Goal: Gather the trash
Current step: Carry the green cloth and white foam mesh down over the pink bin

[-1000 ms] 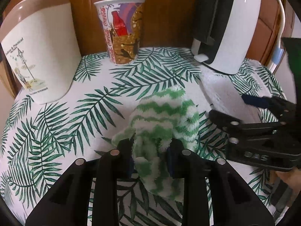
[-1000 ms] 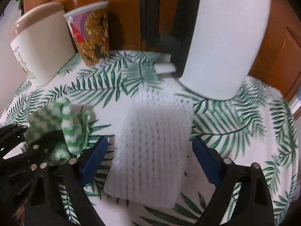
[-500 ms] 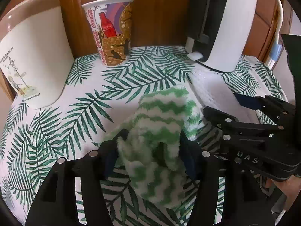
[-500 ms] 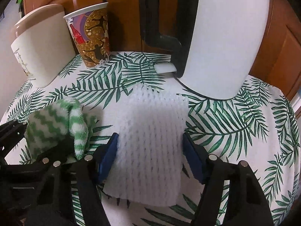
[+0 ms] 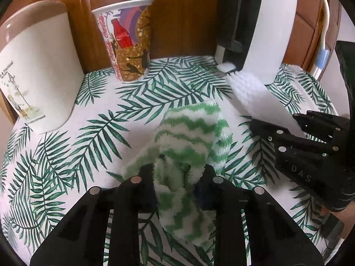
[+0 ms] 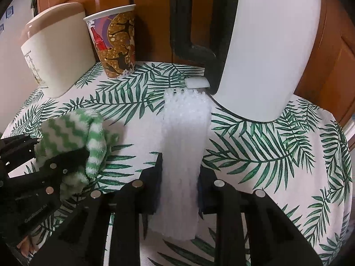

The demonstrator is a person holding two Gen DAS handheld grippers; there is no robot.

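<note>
Closing on trash | left gripper (image 5: pixel 175 173) has just been closing, now clamping the sock (image 5: pixel 188 141) mid-table | right gripper (image 6: pixel 179 170) has just been closing, now squeezing the foam net (image 6: pixel 184 146) near the kettle (image 6: pixel 266 44) | both pieces seeming ready for lifting

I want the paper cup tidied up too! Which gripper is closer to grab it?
Probably the left. The cup stands at the back on the left gripper side, but it is shut on the green sock. The right gripper is shut on the white foam net, beside the kettle.
</note>
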